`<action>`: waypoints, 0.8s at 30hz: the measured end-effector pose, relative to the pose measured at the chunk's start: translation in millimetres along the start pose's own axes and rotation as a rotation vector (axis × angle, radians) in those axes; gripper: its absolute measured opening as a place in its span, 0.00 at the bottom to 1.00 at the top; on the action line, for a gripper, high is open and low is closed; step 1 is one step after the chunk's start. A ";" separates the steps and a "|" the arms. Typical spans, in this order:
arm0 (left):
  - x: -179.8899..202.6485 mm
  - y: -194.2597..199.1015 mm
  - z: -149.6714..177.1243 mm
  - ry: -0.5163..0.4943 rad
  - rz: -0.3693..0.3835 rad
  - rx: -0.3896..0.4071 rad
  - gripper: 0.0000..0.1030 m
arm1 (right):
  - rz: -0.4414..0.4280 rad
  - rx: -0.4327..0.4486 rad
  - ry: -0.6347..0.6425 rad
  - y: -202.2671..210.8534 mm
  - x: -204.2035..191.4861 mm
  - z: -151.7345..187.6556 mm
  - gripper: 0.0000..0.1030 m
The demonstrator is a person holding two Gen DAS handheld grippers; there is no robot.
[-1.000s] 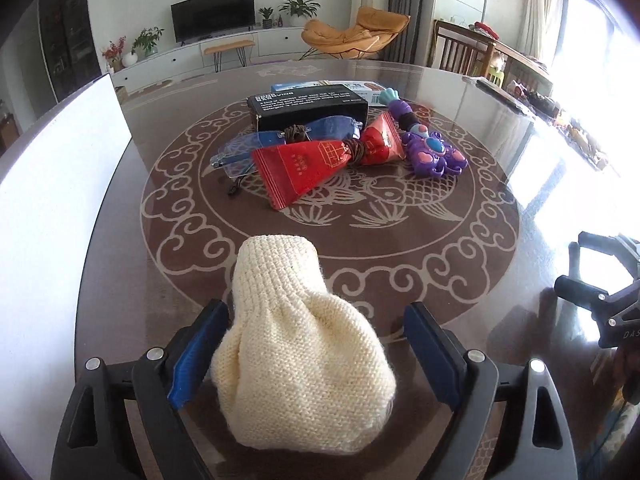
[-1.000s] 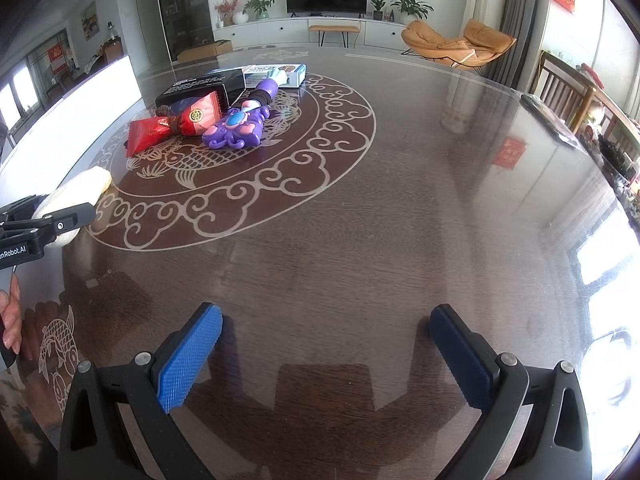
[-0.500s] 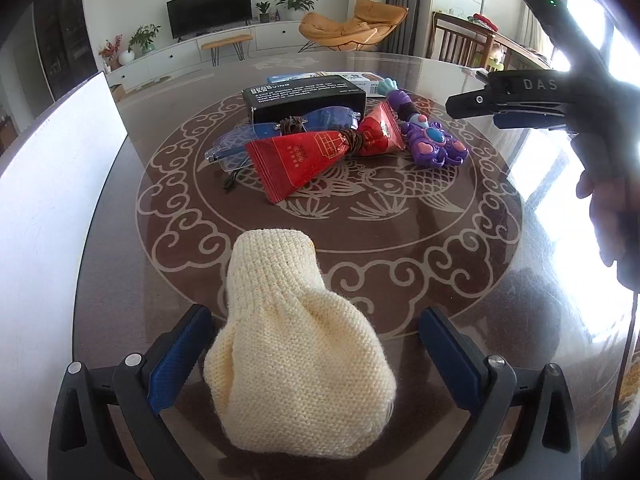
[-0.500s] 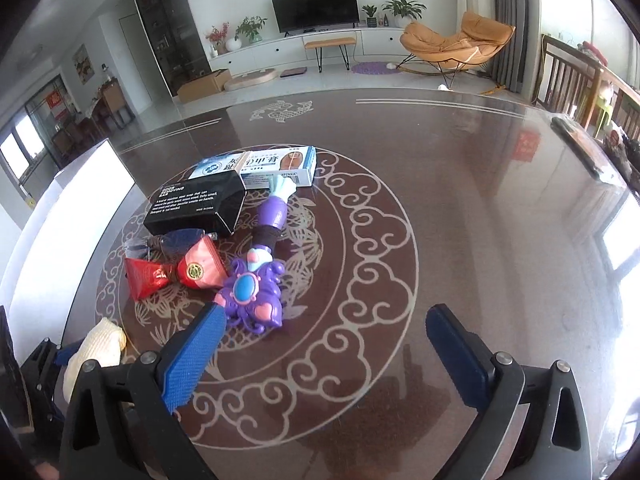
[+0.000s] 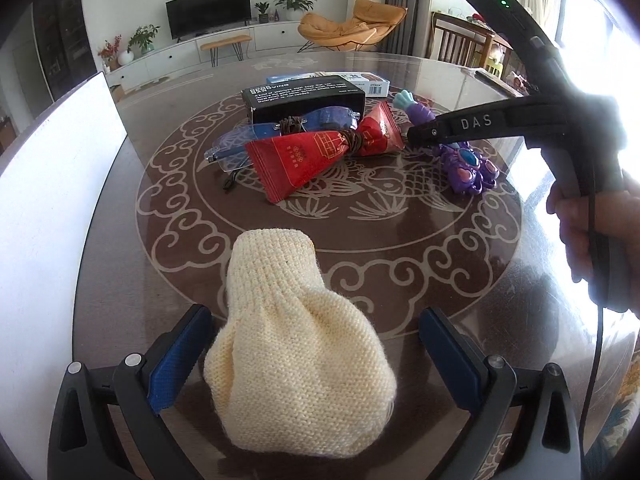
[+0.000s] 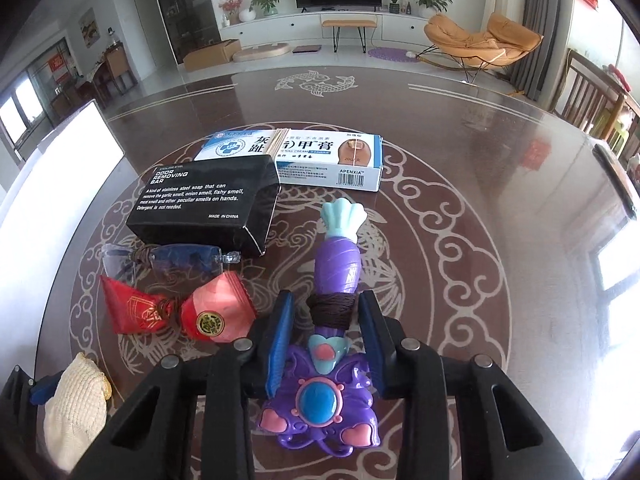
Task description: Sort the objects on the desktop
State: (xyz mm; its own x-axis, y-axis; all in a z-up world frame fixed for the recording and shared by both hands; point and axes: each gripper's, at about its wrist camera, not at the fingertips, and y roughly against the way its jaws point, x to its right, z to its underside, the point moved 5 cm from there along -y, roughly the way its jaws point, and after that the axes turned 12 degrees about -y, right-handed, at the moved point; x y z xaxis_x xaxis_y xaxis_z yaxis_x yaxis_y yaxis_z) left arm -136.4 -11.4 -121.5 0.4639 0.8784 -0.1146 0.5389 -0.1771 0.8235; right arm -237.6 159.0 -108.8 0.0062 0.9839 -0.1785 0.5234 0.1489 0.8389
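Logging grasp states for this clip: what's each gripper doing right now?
Left gripper: open, fingers either side of the cream knitted pouch.
Right gripper: fingers narrowed around the purple toy wand; contact cannot be told.

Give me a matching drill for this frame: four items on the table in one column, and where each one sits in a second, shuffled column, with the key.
Things:
1. purple toy wand
2. cream knitted pouch
3. black box
4. red packet

Places:
A. between the open fingers of the left gripper
B. in front of the white and blue box, overlapping its near edge
C. straddled at its cord-wrapped neck by the narrowed right gripper
D. just in front of the blue-tinted glasses

Pairs: 1-C, 2-A, 3-B, 4-D
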 end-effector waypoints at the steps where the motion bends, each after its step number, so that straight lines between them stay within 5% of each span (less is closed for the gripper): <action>1: 0.4 0.1 -0.1 0.000 0.000 0.000 1.00 | -0.007 0.000 0.010 5.1 1.6 8.1 0.33; 9: -0.4 -0.1 0.2 0.000 0.000 0.000 1.00 | -0.040 0.037 0.083 69.5 29.4 101.4 0.34; 11: -0.4 -0.1 0.2 0.000 0.000 0.000 1.00 | -0.029 0.066 0.100 76.1 33.2 115.9 0.52; 12: -0.3 -0.2 0.4 -0.001 -0.003 0.000 1.00 | -0.025 0.072 0.102 76.3 35.6 120.5 0.75; 13: 0.0 0.0 0.8 0.000 -0.006 -0.001 1.00 | -0.035 0.067 0.088 77.5 37.9 123.2 0.80; 24: 0.3 0.2 1.2 0.006 -0.008 -0.001 1.00 | 0.008 0.042 0.085 68.1 40.6 113.0 0.95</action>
State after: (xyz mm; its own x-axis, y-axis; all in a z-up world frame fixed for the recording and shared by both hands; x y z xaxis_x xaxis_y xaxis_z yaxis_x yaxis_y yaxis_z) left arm -135.3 -11.7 -122.0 0.4554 0.8824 -0.1182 0.5423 -0.1696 0.8229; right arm -105.4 197.9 -117.0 -0.0608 0.9901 -0.1266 0.5586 0.1388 0.8177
